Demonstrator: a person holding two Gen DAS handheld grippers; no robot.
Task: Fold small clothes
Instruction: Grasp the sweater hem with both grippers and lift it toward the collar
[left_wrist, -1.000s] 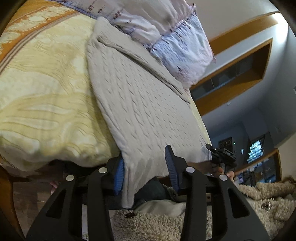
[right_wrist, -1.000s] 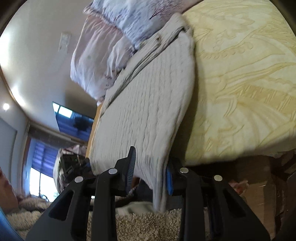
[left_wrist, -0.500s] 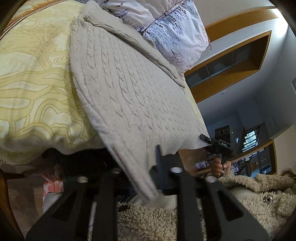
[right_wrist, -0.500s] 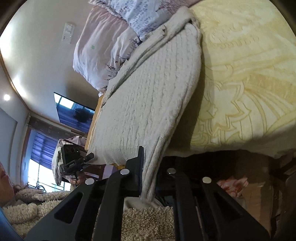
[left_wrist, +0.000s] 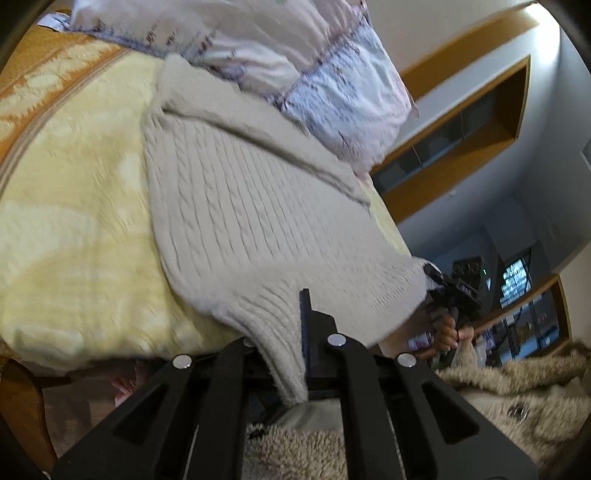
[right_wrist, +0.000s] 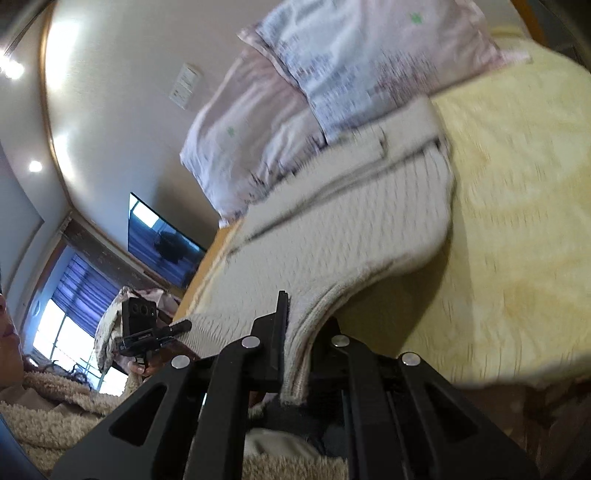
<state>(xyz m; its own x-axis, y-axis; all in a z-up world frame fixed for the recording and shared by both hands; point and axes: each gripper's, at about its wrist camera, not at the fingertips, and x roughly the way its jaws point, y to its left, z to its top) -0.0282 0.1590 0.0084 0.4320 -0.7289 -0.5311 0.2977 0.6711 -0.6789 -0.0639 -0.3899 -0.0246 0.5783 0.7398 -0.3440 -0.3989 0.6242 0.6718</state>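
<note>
A beige cable-knit sweater (left_wrist: 251, 221) lies on a yellow patterned bed cover (left_wrist: 66, 236), its far end by the pillows. My left gripper (left_wrist: 286, 343) is shut on the sweater's near left hem corner and lifts it off the bed edge. My right gripper (right_wrist: 299, 347) is shut on the near right hem corner of the sweater (right_wrist: 340, 236). The hem hangs stretched between the two grippers. Each gripper shows in the other's view: the right one in the left wrist view (left_wrist: 456, 295), the left one in the right wrist view (right_wrist: 147, 332).
Two floral pillows (left_wrist: 288, 62) lie at the head of the bed, touching the sweater's far end; they also show in the right wrist view (right_wrist: 332, 81). The yellow cover (right_wrist: 517, 229) spreads beside the sweater. A fuzzy cream jacket (left_wrist: 517, 398) is close below the grippers. A wall TV (right_wrist: 162, 240) hangs at the left.
Both grippers closed on the sweater's near hem corners, which hung between open jaws a second ago. They have since lifted the hem and moved it toward the pillows.
</note>
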